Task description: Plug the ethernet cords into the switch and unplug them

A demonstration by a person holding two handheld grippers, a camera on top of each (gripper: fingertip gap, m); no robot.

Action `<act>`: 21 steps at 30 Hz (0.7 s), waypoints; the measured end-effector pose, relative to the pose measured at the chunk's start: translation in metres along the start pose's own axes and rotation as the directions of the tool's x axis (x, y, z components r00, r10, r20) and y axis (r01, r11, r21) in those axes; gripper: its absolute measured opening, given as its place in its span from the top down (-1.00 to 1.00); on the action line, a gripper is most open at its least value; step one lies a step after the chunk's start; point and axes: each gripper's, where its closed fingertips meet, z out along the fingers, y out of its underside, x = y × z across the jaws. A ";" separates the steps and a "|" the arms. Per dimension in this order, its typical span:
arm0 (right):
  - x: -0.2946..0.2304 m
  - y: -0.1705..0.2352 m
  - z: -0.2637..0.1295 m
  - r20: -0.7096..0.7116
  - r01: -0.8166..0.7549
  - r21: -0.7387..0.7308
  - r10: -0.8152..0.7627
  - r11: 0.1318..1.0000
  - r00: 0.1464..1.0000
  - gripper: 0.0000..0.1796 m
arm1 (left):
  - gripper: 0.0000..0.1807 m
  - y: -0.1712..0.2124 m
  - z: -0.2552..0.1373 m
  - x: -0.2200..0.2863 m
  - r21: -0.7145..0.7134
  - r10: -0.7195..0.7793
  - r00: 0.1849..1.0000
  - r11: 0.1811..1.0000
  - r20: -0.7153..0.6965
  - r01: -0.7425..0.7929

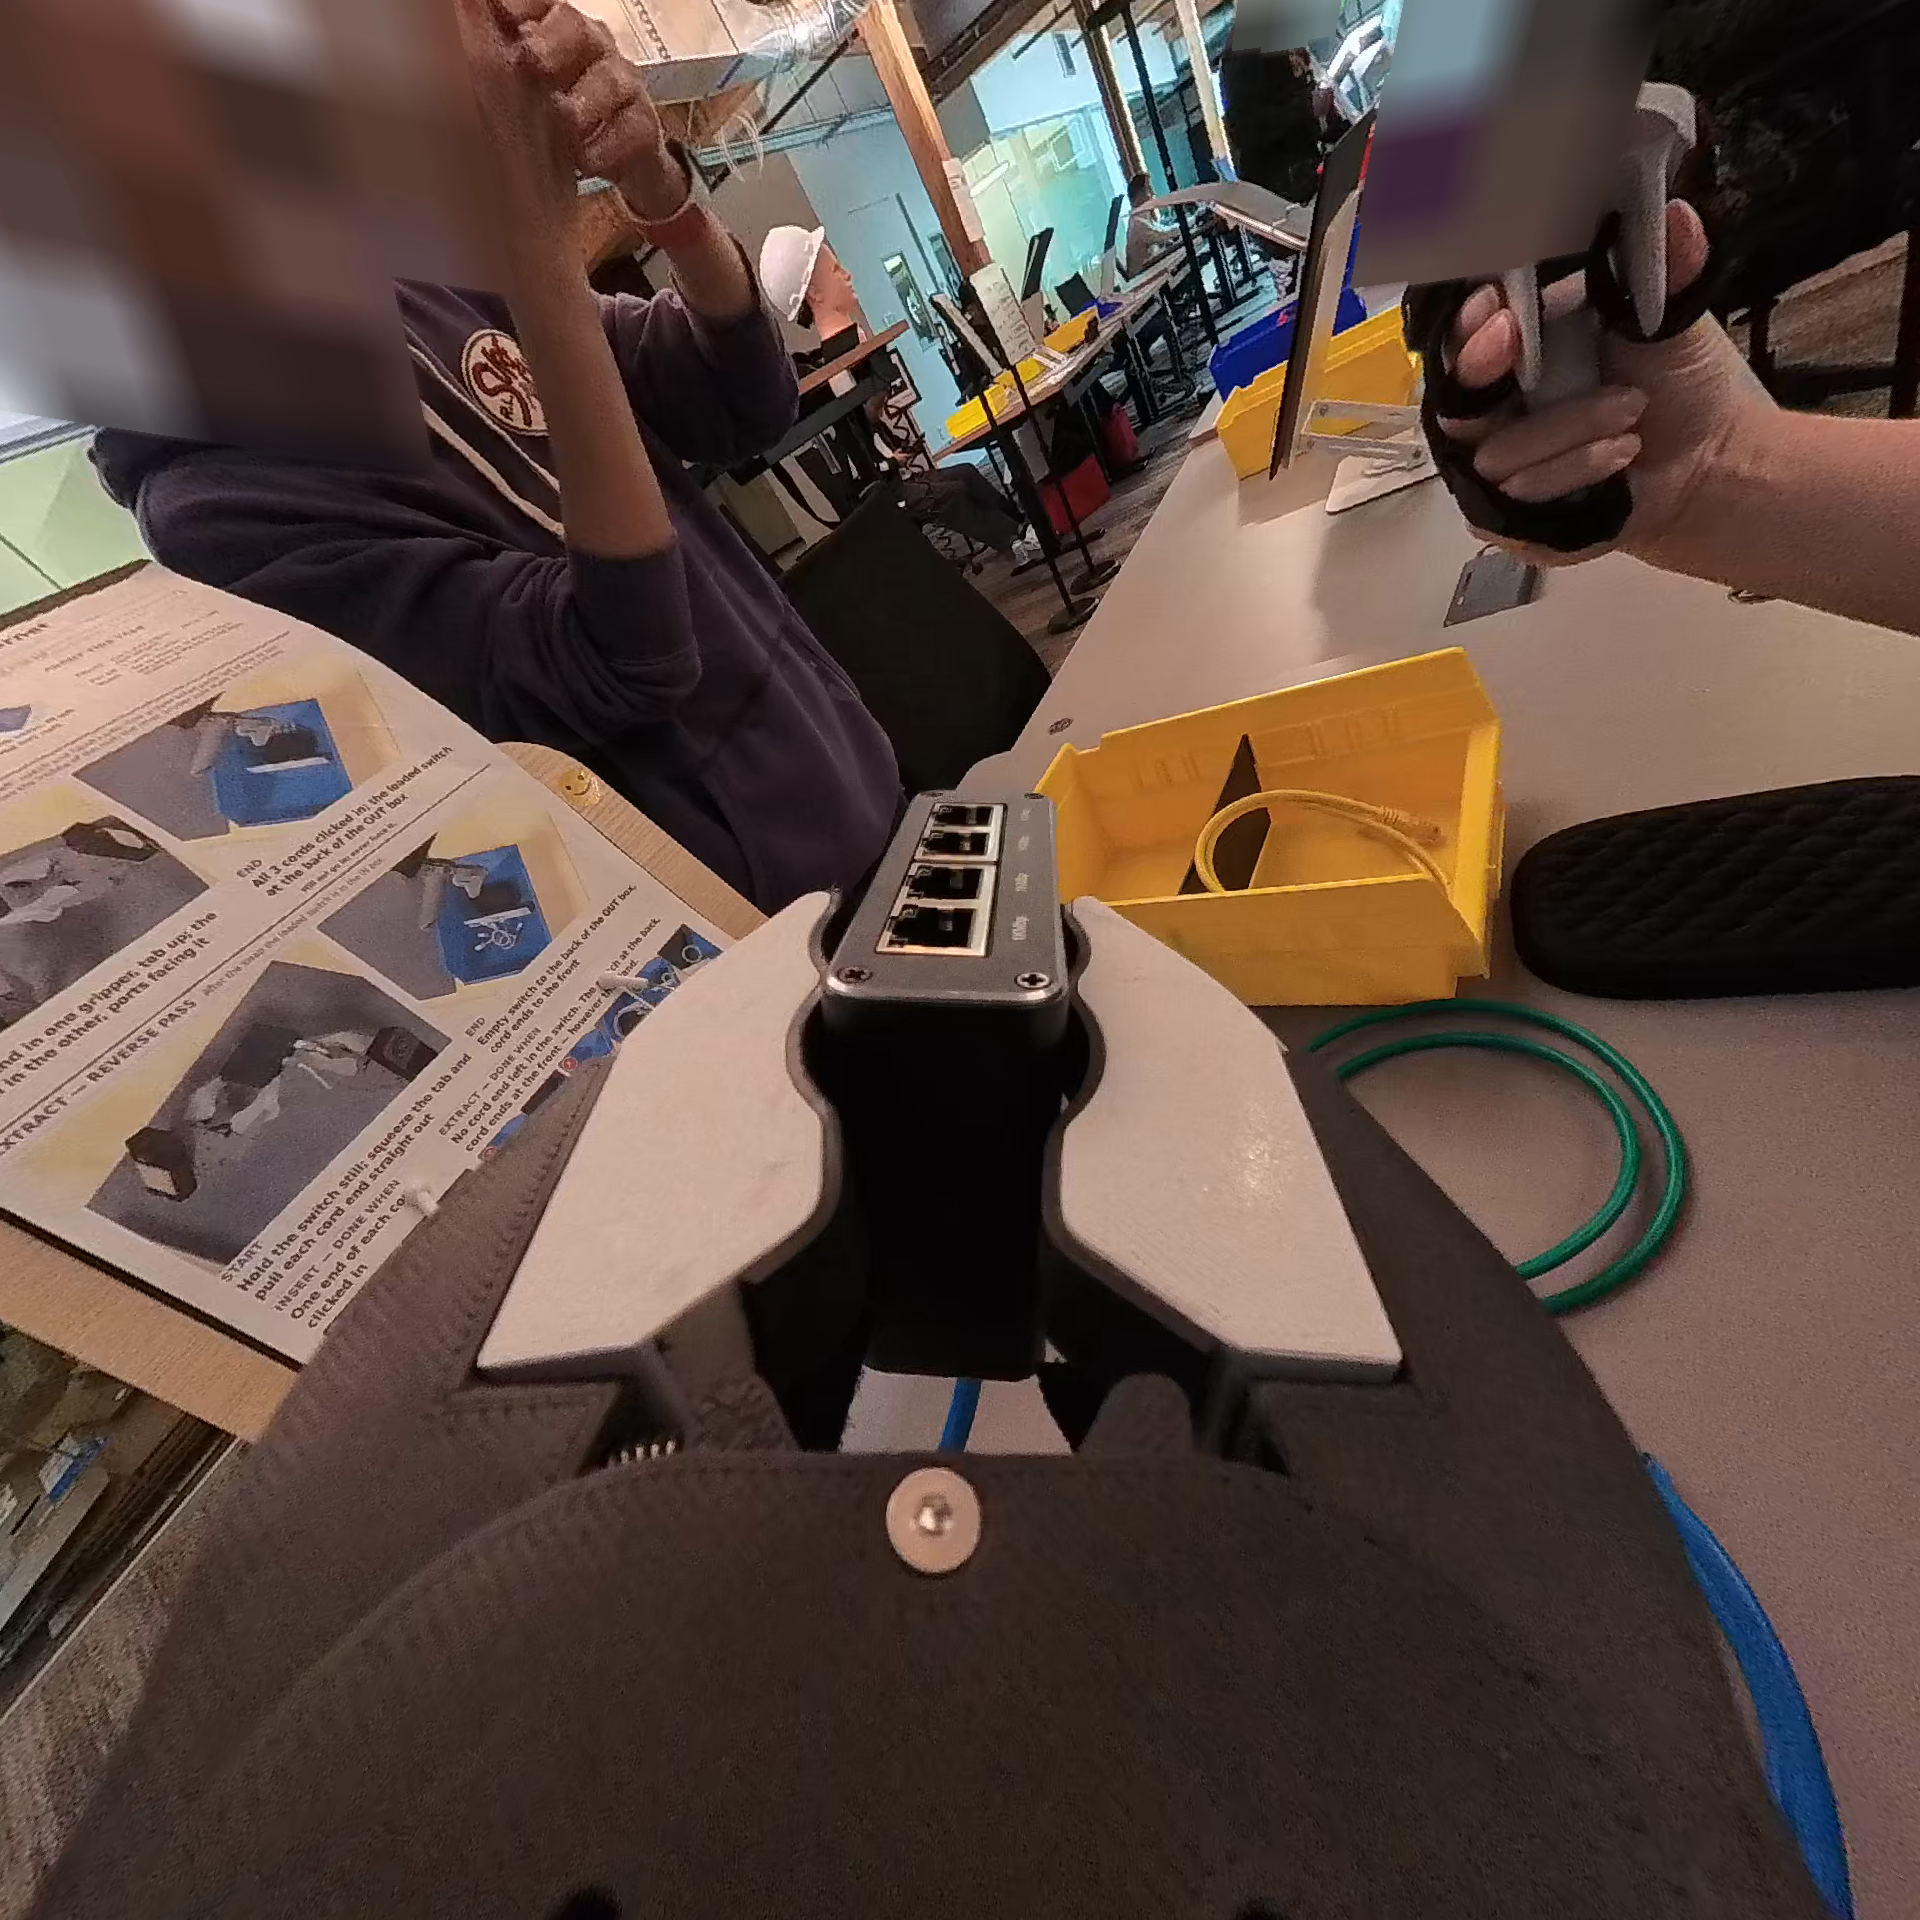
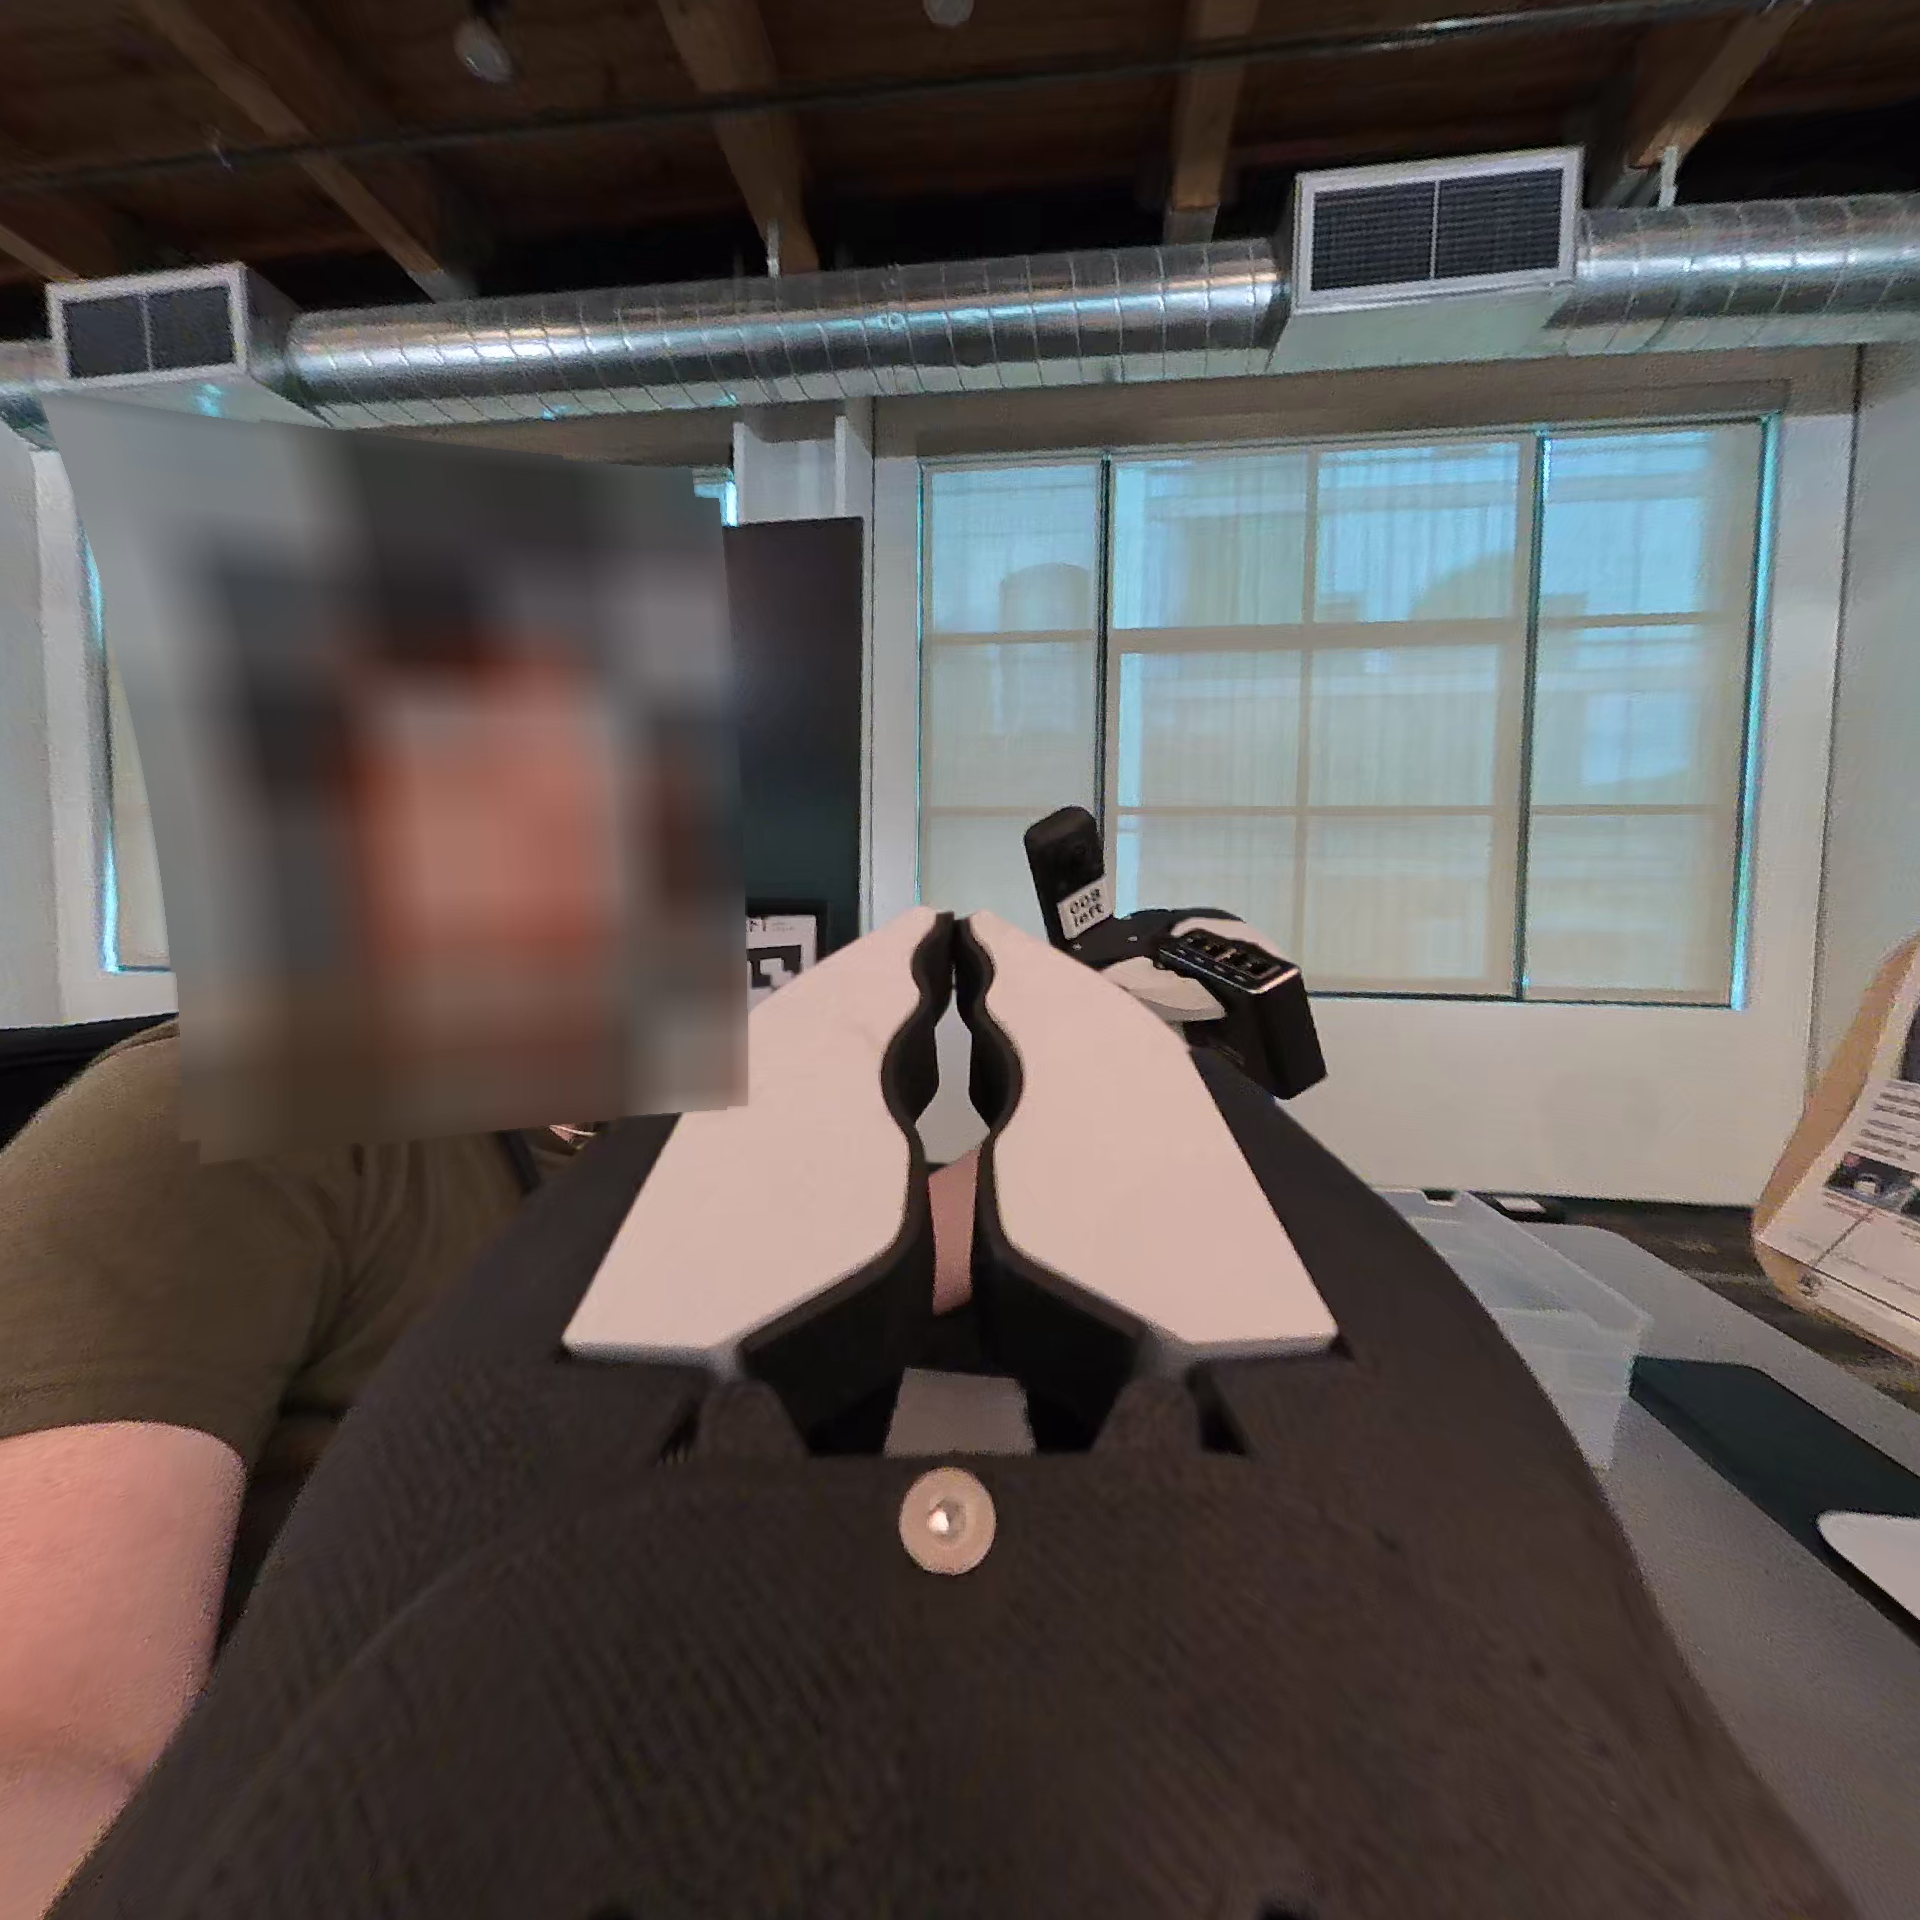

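Observation:
My left gripper (image 1: 951,930) is shut on a dark grey ethernet switch (image 1: 940,894), pads against its two sides, with the port face up and forward. The ports that show are empty. The switch also shows in the right wrist view (image 2: 1247,987), held above the table. My right gripper (image 2: 954,920) is shut with nothing between its pads, raised and pointing at a person and a window. Its handle (image 1: 1538,353) shows in a hand at the top right of the left wrist view. A yellow cord (image 1: 1320,821) lies in a yellow bin (image 1: 1299,935). A green cord (image 1: 1621,1143) and a blue cord (image 1: 1756,1662) lie on the table.
An instruction sheet (image 1: 260,883) on a board stands at the left. A black padded rest (image 1: 1725,883) lies right of the yellow bin. A tablet on a stand (image 1: 1320,343) and more bins are at the back. A person in a dark hoodie (image 1: 520,582) sits beyond the board. Left tips to right tips: about 30 cm.

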 end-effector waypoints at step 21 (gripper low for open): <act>0.026 0.042 0.015 -0.141 0.017 -0.140 -0.037 0.990 0.989 0.85 | 0.59 0.003 0.003 0.002 -0.014 0.006 1.000 1.000 -0.005 -0.006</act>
